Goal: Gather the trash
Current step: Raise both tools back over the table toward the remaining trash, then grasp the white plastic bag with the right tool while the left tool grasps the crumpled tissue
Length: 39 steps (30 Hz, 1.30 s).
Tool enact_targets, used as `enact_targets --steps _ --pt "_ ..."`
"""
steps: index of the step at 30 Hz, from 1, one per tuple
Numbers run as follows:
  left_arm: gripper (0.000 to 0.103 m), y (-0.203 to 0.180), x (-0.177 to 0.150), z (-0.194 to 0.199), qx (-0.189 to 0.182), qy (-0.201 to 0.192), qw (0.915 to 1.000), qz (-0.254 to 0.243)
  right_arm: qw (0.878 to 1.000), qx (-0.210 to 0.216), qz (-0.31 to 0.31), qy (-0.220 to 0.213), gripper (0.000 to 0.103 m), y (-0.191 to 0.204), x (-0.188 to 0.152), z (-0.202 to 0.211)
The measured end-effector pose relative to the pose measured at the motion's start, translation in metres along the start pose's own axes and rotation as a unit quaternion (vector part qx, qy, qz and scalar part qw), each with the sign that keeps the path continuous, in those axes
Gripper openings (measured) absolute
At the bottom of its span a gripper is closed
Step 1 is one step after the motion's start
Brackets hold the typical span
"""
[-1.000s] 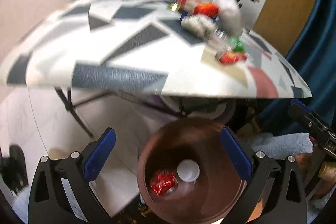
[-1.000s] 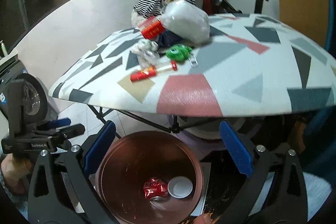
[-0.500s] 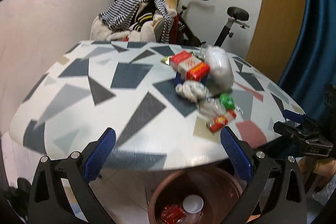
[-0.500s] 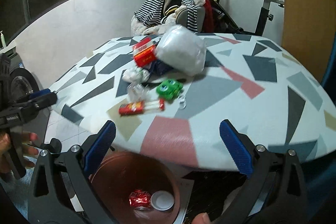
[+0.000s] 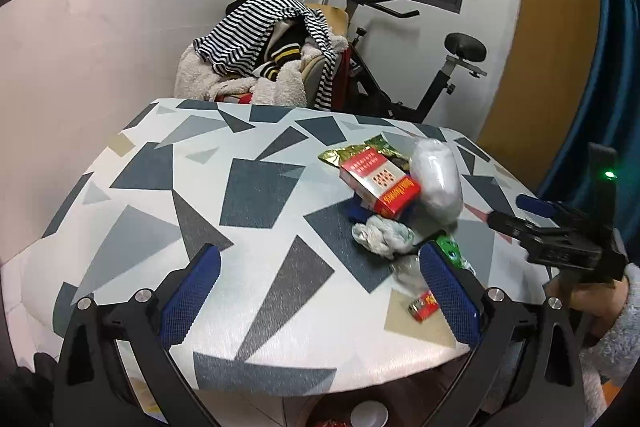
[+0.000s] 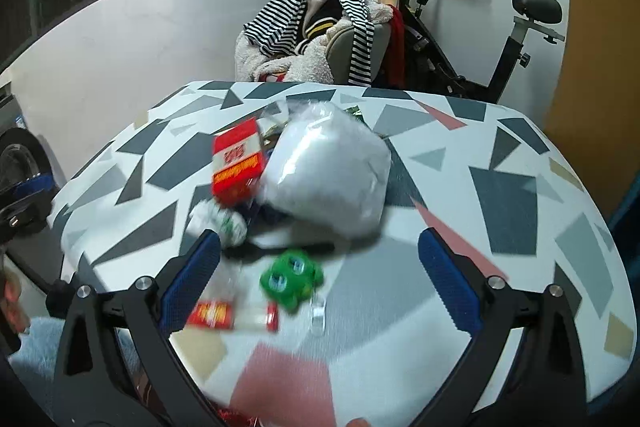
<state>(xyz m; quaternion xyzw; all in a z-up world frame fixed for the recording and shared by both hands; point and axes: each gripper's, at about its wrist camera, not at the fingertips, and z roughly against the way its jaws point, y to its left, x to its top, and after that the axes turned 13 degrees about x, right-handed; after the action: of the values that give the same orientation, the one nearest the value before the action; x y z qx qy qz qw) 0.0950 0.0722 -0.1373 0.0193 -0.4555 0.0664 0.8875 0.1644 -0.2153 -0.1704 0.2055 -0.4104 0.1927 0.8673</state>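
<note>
White wall, dark windows and an exercise bike (image 5: 420,83) are standing behind a chair heaped with striped clothing (image 5: 264,47), and in front of them a tabletop (image 5: 256,211) patterned with grey, blue and pink triangles is carrying the trash. Taking the red carton (image 5: 380,183) as the landmark, a white plastic bag (image 5: 436,179) is lying against its right side, a gold wrapper (image 5: 360,151) is peeking out behind it, and a crumpled white tissue (image 5: 380,235) is sitting just in front of it. Nearer the tabletop's front edge from the red carton, a green roll pack (image 6: 290,277) and a small red-ended wrapper (image 6: 234,315) are lying close together; motion blur is smearing both in the right wrist view.

The left hand-held gripper (image 5: 318,291) is hovering over the tabletop's near edge with its blue-padded fingers spread wide and nothing between them. The right hand-held gripper (image 6: 318,281) is likewise gaping empty, with the green roll pack and the red-ended wrapper showing between its fingers. From the left wrist view, the right hand-held gripper is showing to the right of the red carton, past the tabletop's edge.
</note>
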Motion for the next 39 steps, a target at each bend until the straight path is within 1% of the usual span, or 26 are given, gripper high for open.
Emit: enact_targets --steps 3,4,5,6,7,8,12,15,16,17,18,20,23,25,26,28,30,32,34,37,39 --pt "0.097 0.0 0.003 -0.004 0.003 -0.001 1.0 0.007 0.999 0.004 -0.036 0.003 0.097 -0.012 0.017 -0.021" --pt "0.097 0.0 0.004 -0.005 0.004 -0.002 1.0 0.008 0.998 0.008 -0.063 0.002 0.097 -0.019 0.025 -0.03" --pt "0.096 -0.002 0.004 -0.006 0.005 -0.002 1.0 0.008 0.997 0.011 -0.077 0.001 0.097 -0.023 0.029 -0.034" --pt "0.092 -0.002 0.005 -0.008 0.004 0.0 1.0 0.008 0.995 0.015 -0.096 0.0 0.097 -0.028 0.035 -0.04" --pt "0.087 -0.003 0.005 -0.009 0.003 0.001 1.0 0.008 0.994 0.016 -0.104 0.0 0.097 -0.03 0.039 -0.044" --pt "0.086 -0.004 0.005 -0.012 0.001 0.005 1.0 0.007 0.993 0.016 -0.113 0.0 0.097 -0.032 0.045 -0.051" --pt "0.084 -0.009 0.004 -0.019 -0.005 0.015 0.9999 0.004 0.993 0.007 -0.121 0.014 0.097 -0.032 0.059 -0.073" --pt "0.081 -0.011 0.004 -0.021 -0.008 0.018 0.9998 0.003 0.99 -0.006 -0.132 0.04 0.097 -0.035 0.063 -0.089" --pt "0.079 -0.012 0.004 -0.022 -0.009 0.019 0.9998 0.003 0.99 -0.008 -0.133 0.05 0.095 -0.036 0.062 -0.092" --pt "0.078 -0.012 0.004 -0.022 -0.01 0.021 0.9997 0.001 0.989 -0.006 -0.132 0.063 0.084 -0.037 0.061 -0.095" --pt "0.077 -0.013 0.004 -0.022 -0.012 0.021 0.9997 0.0 0.989 0.002 -0.131 0.069 0.082 -0.038 0.06 -0.095" --pt "0.074 -0.013 0.004 -0.022 -0.015 0.023 0.9996 -0.003 0.99 0.013 -0.127 0.067 0.07 -0.041 0.058 -0.087" --pt "0.068 -0.016 0.003 -0.026 -0.026 0.034 0.9991 -0.006 0.99 0.029 -0.121 0.066 0.059 -0.047 0.053 -0.073" --pt "0.062 -0.019 0.002 -0.03 -0.039 0.047 0.9981 -0.003 0.991 0.038 -0.116 0.051 0.055 -0.051 0.049 -0.057" --pt "0.061 -0.022 0.001 -0.035 -0.052 0.058 0.997 0.001 0.992 0.038 -0.113 0.045 0.054 -0.051 0.048 -0.052" --pt "0.059 -0.027 -0.001 -0.042 -0.065 0.072 0.9953 0.004 0.995 0.034 -0.09 0.028 0.053 -0.05 0.045 -0.036" --pt "0.059 -0.037 -0.002 -0.054 -0.078 0.088 0.993 0.0 0.997 0.028 -0.071 0.021 0.053 -0.047 0.043 -0.027" --pt "0.059 -0.048 -0.001 -0.07 -0.092 0.104 0.9903 -0.001 0.998 0.023 -0.047 0.021 0.053 -0.042 0.039 -0.018" --pt "0.059 -0.056 -0.001 -0.082 -0.099 0.112 0.9888 0.001 0.999 0.022 -0.033 0.022 0.053 -0.04 0.038 -0.014" --pt "0.059 -0.071 0.0 -0.108 -0.108 0.135 0.9849 0.011 0.999 0.022 -0.025 0.02 0.053 -0.041 0.037 -0.005" --pt "0.06 -0.077 0.001 -0.118 -0.109 0.142 0.9837 0.014 0.999 0.023 -0.028 0.017 0.053 -0.043 0.036 0.0"
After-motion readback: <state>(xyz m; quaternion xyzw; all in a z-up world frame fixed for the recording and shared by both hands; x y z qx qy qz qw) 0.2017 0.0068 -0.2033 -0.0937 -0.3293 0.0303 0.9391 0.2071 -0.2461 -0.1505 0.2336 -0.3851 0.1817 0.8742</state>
